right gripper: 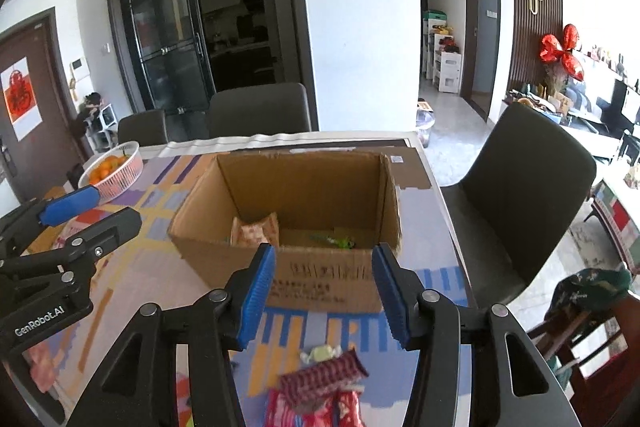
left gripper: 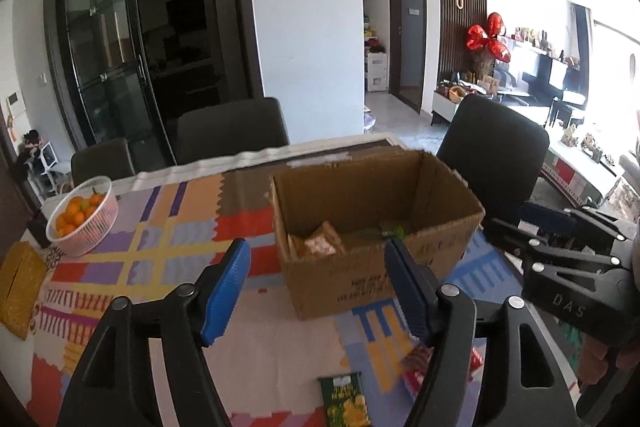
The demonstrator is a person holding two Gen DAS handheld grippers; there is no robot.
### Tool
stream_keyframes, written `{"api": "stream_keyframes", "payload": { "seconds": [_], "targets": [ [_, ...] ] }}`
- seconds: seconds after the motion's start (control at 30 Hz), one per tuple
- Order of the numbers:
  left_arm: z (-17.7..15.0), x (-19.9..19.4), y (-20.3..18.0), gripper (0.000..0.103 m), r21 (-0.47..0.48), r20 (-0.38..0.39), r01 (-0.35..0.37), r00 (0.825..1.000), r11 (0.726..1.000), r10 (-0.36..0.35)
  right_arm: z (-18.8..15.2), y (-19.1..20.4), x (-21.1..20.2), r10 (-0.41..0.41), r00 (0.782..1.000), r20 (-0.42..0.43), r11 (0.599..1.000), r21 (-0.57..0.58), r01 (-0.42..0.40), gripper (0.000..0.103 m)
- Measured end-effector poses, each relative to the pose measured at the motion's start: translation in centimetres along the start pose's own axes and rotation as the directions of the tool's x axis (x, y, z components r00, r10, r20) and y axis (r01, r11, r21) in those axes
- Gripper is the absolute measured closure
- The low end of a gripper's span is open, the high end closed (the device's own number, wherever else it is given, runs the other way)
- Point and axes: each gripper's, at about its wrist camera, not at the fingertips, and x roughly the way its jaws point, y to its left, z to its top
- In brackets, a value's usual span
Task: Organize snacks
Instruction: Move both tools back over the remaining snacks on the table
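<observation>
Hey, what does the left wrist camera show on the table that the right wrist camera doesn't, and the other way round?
Only the left wrist view shows the green snack packet lying near the camera and the yellow pouch at the table's left edge.

Only the right wrist view shows the pale wrapped candy and the dark red checked packet in front of the right tool.

Both show the open cardboard box with a few snacks inside, the basket of oranges and the patterned tablecloth. Both tools are open and empty; the left tool also faces the box.
</observation>
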Motion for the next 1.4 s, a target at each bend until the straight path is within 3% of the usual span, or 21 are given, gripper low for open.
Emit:
{"api": "stream_keyframes", "payload": {
  "seconds": [0.2, 0.57, 0.83, 1.07, 1.4],
  "targets": [
    [-2.7, -0.1, -0.3, 0.032, 0.002, -0.053, 0.003, 0.999, 1.000, -0.003, -2.7, -0.2, -1.0, -0.022, 1.000, -0.012, 1.000, 0.005, 0.022, 0.052],
    [-8.0, 1.2, -1.5, 0.032, -0.016, -0.166, 0.011, 0.986, 1.000, -0.013, -7.9, -1.4, 0.1, -0.027, 0.991, -0.128, 0.998, 0.054, 0.034, 0.052],
    [-10.9, 3.7, -1.7, 0.032, -0.045, -0.272, 0.030, 0.961, 0.999, -0.041, -11.3, -1.7, 2.2, -0.021, 0.974, -0.224, 0.996, 0.079, 0.039, 0.052],
    [-13.7, 6.6, -1.6, 0.032, -0.076, -0.372, 0.027, 0.927, 0.997, -0.053, -13.4, -1.8, 4.1, -0.031, 0.959, -0.283, 0.996, 0.074, 0.054, 0.052],
    [-16.2, 9.2, -1.8, 0.032, -0.090, -0.452, 0.033, 0.889, 0.995, -0.071, -15.4, -2.5, 6.5, -0.060, 0.936, -0.348, 0.993, 0.076, 0.092, 0.052]
  ]
}}
